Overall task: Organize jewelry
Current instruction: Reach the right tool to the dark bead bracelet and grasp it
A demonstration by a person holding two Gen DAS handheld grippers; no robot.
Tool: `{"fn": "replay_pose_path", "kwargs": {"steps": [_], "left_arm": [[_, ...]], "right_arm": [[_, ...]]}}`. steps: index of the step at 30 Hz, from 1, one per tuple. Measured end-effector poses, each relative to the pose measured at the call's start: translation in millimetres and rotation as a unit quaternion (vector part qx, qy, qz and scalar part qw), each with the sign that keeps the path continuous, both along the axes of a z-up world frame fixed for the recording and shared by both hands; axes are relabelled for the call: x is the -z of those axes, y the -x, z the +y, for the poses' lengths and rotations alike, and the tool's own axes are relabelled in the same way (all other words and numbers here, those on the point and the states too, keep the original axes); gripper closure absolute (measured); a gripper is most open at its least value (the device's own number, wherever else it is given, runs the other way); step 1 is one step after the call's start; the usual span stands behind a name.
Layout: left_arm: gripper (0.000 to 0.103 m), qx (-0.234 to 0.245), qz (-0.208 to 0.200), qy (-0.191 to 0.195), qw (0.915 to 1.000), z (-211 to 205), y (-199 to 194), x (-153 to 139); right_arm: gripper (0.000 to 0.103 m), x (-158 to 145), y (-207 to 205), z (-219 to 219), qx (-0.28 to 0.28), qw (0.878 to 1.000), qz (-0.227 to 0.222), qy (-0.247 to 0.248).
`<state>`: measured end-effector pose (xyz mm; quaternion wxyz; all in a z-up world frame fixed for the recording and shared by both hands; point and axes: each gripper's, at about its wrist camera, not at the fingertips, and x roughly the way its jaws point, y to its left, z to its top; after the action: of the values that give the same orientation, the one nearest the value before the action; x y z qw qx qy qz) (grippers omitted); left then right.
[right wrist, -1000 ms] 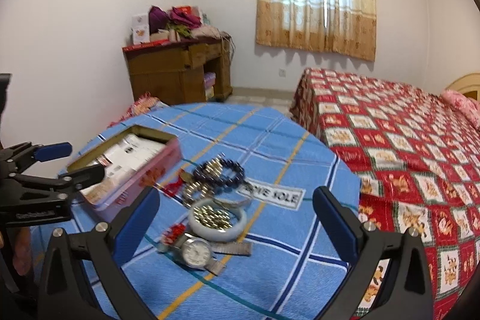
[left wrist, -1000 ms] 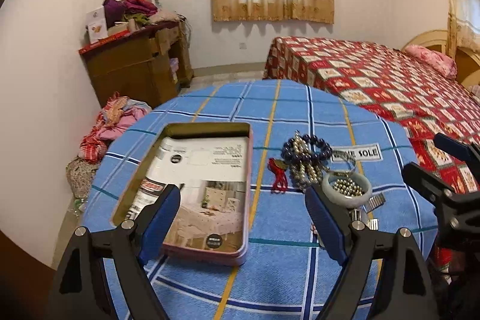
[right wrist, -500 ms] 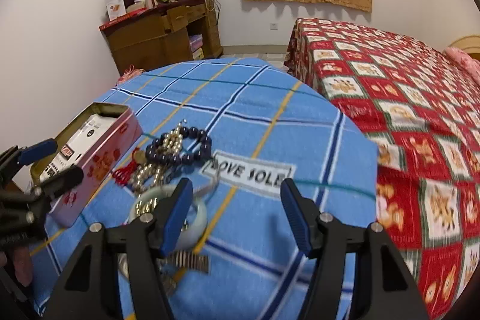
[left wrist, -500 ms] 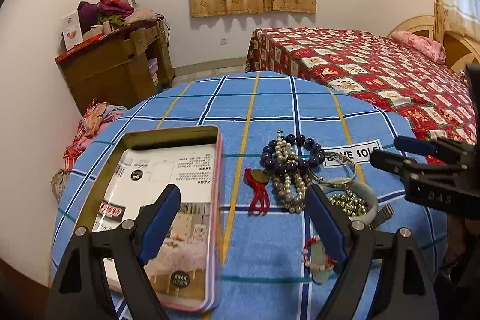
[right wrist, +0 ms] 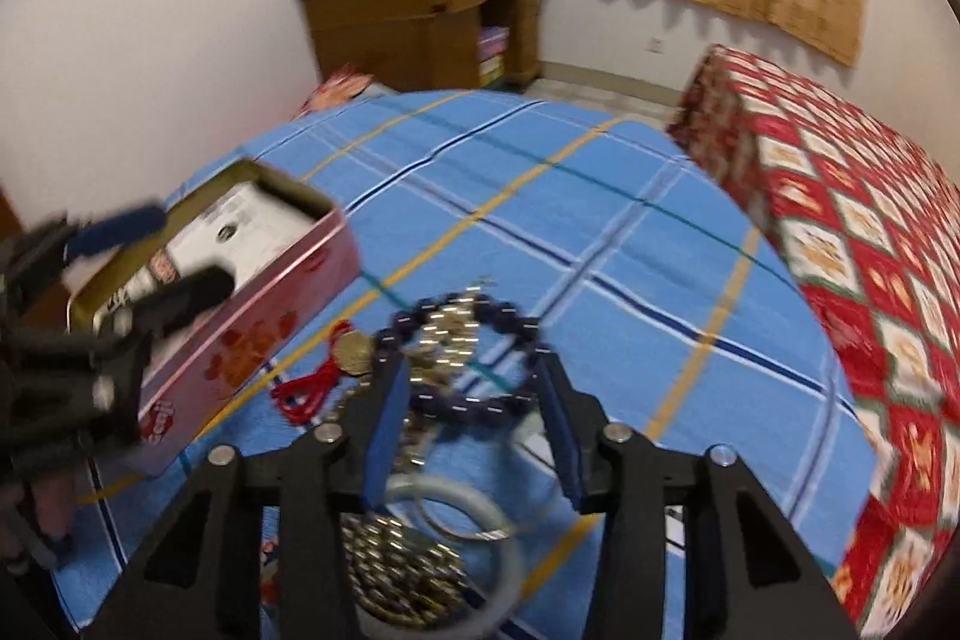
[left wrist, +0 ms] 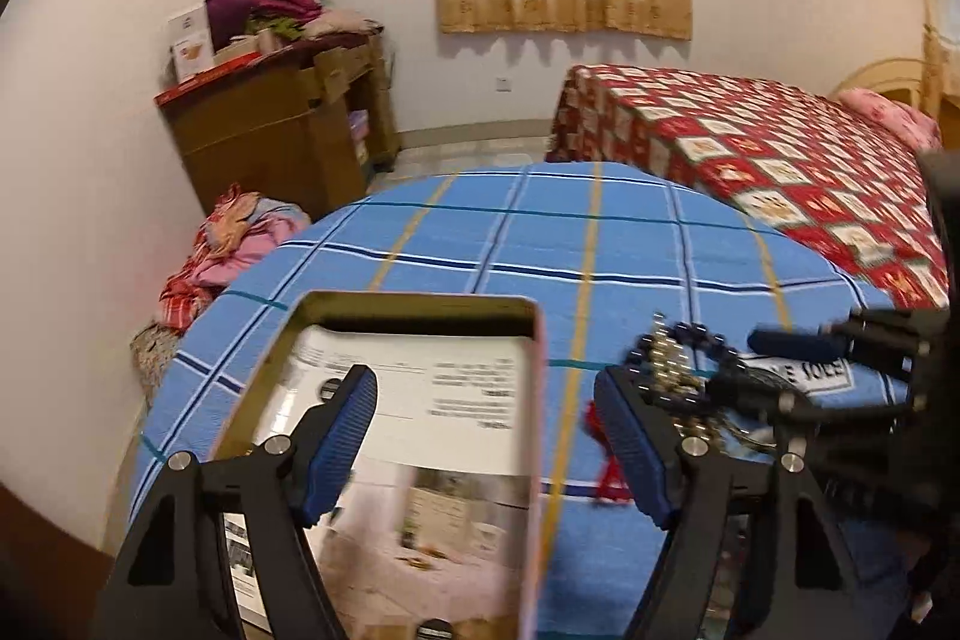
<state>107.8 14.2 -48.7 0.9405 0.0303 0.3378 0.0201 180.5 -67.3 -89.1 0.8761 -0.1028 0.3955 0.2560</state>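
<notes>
A pile of jewelry lies on the blue checked tablecloth (right wrist: pixel 600 196): a dark bead bracelet (right wrist: pixel 462 358), pearl strands (right wrist: pixel 444 328), a red cord with a gold pendant (right wrist: pixel 336 370), and a pale jade bangle (right wrist: pixel 474 538) holding small beads. My right gripper (right wrist: pixel 471 430) is open, its fingers straddling the dark bead bracelet from above. An open pink tin box (left wrist: pixel 420 454) with a printed leaflet inside sits to the left. My left gripper (left wrist: pixel 486 442) is open, hovering over the tin's right rim. The right gripper (left wrist: pixel 798 364) also shows in the left wrist view, over the beads (left wrist: pixel 684 352).
A bed with a red patterned cover (left wrist: pixel 780 148) stands close on the right. A wooden cabinet (left wrist: pixel 282 130) with clothes on top stands by the far wall. A heap of clothes (left wrist: pixel 222 250) lies on the floor left of the round table.
My right gripper has moved forward and down over the bead pile and narrowed its jaws. My left gripper has shifted left and lower, toward the tin.
</notes>
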Motion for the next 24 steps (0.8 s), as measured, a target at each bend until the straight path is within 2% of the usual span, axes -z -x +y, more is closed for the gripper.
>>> {"fn": "replay_pose_path", "kwargs": {"steps": [3,5,7,8,14,17,24], "left_arm": [[0.028,-0.009,0.005,0.008,0.9999,9.3,-2.1,1.0],[0.028,-0.009,0.009,0.008,0.9999,11.4,-2.2,3.3],[0.028,-0.007,0.014,0.013,0.9998,12.3,-1.4,5.7],[0.028,-0.007,0.015,0.015,0.9998,12.6,-1.2,6.7],[0.028,0.000,0.015,0.024,0.9996,12.5,4.3,5.8],[0.028,0.012,0.011,0.017,0.9997,3.5,7.5,4.1],[0.028,0.041,0.013,-0.003,0.9991,-24.0,10.3,8.4]], "right_arm": [[0.066,12.9,-0.3,12.3,-0.022,0.999,0.007,0.033],[0.069,15.1,-1.3,13.0,-0.030,0.999,0.008,0.036],[0.080,14.8,-3.0,13.0,-0.034,0.999,0.016,0.033],[0.082,13.7,-2.5,11.4,-0.035,0.999,0.016,0.033],[0.083,5.0,4.3,-0.2,-0.020,1.000,0.003,-0.020],[0.087,0.8,8.7,-9.6,-0.002,0.999,-0.008,-0.040],[0.087,-4.9,18.4,-35.9,0.044,0.997,-0.031,-0.052]]}}
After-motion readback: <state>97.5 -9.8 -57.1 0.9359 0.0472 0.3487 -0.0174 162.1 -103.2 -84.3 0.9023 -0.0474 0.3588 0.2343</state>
